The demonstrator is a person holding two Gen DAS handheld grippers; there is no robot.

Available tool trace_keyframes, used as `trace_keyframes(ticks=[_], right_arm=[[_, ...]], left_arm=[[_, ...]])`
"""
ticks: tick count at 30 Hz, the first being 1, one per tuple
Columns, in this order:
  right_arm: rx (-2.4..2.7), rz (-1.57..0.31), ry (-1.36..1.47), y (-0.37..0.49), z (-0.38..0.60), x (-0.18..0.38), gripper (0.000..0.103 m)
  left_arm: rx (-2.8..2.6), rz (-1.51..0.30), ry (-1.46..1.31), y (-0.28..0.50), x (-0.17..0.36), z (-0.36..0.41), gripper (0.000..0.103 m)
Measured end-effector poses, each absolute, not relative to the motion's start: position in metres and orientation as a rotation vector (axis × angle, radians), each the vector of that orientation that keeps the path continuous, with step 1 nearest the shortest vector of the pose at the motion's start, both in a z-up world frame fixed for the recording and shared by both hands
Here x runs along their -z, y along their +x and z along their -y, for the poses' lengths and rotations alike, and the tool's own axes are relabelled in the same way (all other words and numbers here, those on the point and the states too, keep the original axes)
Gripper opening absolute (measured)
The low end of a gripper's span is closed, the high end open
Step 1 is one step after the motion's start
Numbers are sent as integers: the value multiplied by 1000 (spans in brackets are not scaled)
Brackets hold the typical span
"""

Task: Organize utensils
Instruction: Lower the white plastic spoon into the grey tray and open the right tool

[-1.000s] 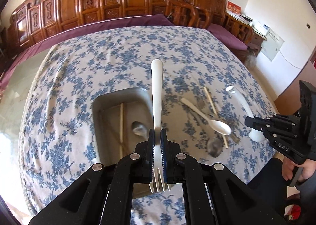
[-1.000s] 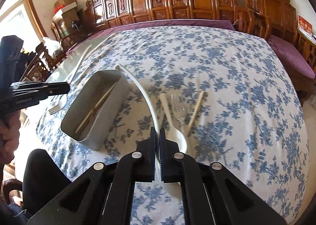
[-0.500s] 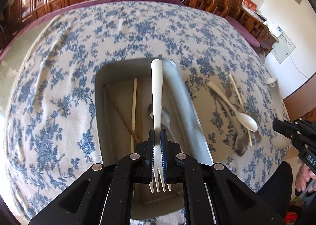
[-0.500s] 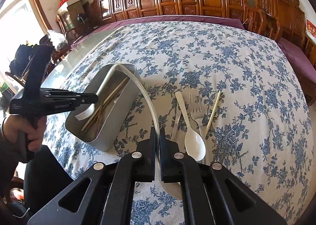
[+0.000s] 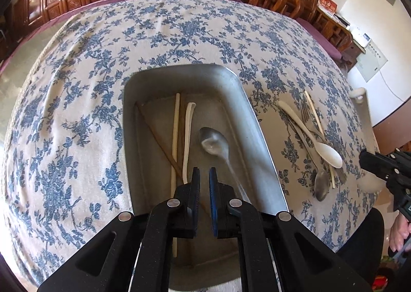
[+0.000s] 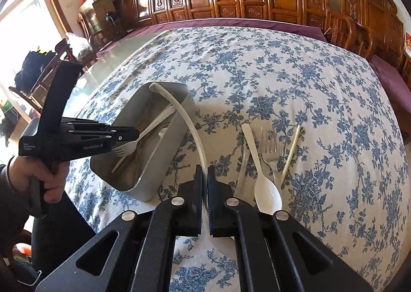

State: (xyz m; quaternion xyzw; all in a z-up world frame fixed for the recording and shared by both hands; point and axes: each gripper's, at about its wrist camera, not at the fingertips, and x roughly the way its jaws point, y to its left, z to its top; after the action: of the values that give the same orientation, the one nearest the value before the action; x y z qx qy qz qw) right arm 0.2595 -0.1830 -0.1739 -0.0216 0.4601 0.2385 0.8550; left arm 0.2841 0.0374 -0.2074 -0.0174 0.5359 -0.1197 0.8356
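My left gripper (image 5: 204, 176) just let go, jaws narrowly parted and empty: the white fork (image 6: 128, 147) now lies in the metal tray (image 5: 259, 135); right gripper (image 6: 204, 176) clamps the ladle (image 6: 185, 112), next in

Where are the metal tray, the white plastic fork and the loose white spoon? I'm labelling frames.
metal tray (image 5: 259, 122), left wrist view, right rim.
white plastic fork (image 6: 125, 148), right wrist view, tines, inside tray.
white spoon (image 6: 267, 194), right wrist view, bowl, on cloth.
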Motion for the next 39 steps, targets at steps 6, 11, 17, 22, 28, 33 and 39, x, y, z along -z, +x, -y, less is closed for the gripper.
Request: trace_keyframes(ticks=[6, 11, 17, 22, 28, 33, 39], right_arm=[[-528, -959, -44, 262, 162, 167, 5], [-555, -953, -33, 265, 138, 162, 5], [-587, -967, 5, 270, 107, 159, 5], [-616, -987, 36, 277, 77, 161, 5], [-627, -1017, 89, 291, 47, 173, 5], [-603, -1068, 137, 304, 40, 192, 5], [-544, -1123, 146, 315, 48, 221, 5]], left_arm=[[243, -1092, -23, 267, 187, -48, 5], [232, -1043, -15, 248, 165, -63, 6], [212, -1005, -28, 235, 149, -87, 10], [189, -982, -37, 226, 139, -108, 12], [174, -970, -40, 218, 133, -128, 13], [165, -961, -49, 215, 130, -141, 13], [170, -956, -50, 213, 128, -142, 13]])
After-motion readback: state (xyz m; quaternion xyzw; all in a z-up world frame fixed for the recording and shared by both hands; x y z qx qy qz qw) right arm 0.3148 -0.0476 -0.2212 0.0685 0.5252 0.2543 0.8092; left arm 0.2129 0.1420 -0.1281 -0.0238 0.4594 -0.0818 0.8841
